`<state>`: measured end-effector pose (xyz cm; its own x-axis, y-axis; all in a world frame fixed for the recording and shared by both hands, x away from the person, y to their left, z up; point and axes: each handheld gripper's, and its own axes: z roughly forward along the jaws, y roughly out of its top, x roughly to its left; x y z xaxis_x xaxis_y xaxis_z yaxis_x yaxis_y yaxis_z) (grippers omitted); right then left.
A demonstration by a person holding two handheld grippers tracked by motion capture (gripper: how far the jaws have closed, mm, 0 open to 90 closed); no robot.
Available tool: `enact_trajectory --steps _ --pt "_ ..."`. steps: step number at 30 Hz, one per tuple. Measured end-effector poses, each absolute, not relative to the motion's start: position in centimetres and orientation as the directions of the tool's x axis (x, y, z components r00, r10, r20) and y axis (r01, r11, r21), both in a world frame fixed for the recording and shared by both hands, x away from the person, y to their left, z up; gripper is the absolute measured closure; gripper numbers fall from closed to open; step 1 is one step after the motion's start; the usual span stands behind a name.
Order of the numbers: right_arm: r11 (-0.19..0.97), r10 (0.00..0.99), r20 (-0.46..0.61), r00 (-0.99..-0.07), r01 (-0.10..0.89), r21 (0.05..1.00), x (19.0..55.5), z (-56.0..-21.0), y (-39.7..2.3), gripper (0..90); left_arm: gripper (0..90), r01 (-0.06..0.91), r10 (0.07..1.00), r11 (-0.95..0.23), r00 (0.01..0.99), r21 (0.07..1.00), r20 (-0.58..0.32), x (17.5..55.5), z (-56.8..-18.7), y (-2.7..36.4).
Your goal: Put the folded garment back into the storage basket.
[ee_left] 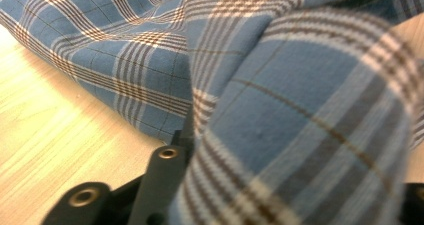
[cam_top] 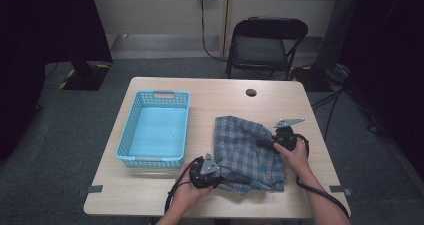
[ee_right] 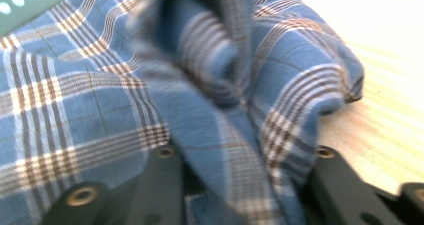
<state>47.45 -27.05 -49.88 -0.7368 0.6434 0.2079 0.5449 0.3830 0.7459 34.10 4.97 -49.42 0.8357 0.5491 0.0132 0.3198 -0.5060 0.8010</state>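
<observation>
In the high view, a blue plaid cloth (cam_top: 247, 155) lies crumpled on the table (cam_top: 210, 97), in the half toward the person's edge and right of the middle. The left gripper (cam_top: 218, 174) sits at the cloth's near left corner, close to the table's front edge, with a hand (cam_top: 187, 195) behind it and a black cable looping off beside it. The right gripper (cam_top: 264, 142) meets the cloth's right side, about halfway between front and back edges, held by the other hand (cam_top: 296, 155); its grey three-cornered plate stands above it. A light blue basket (cam_top: 131, 130) stands on the left half of the table, well apart from the cloth. A small dark round disc (cam_top: 251, 92) lies near the far edge. Behind the table a black folding chair (cam_top: 265, 45) stands on the grey floor.

In the left gripper view, a thick fold of the plaid cloth (ee_left: 300, 120) rises between the black jaws, which are clamped on it; the rest of the cloth spreads over the wood beyond.

In the right gripper view, a bunched ridge of the cloth (ee_right: 240, 135) runs down between the two jaws, pinched by them. The basket's corner (ee_right: 30, 2) shows at the top left, and bare table (ee_right: 385, 110) lies to the right.
</observation>
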Motion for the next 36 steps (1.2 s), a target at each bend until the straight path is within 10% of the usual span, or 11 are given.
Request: enact_trajectory --steps 36 --pt "0.304 0.673 0.176 -0.718 0.486 0.819 46.8 -44.0 -24.7 77.2 76.8 0.300 0.542 -0.421 0.840 0.856 -0.028 35.3 -43.0 8.1"
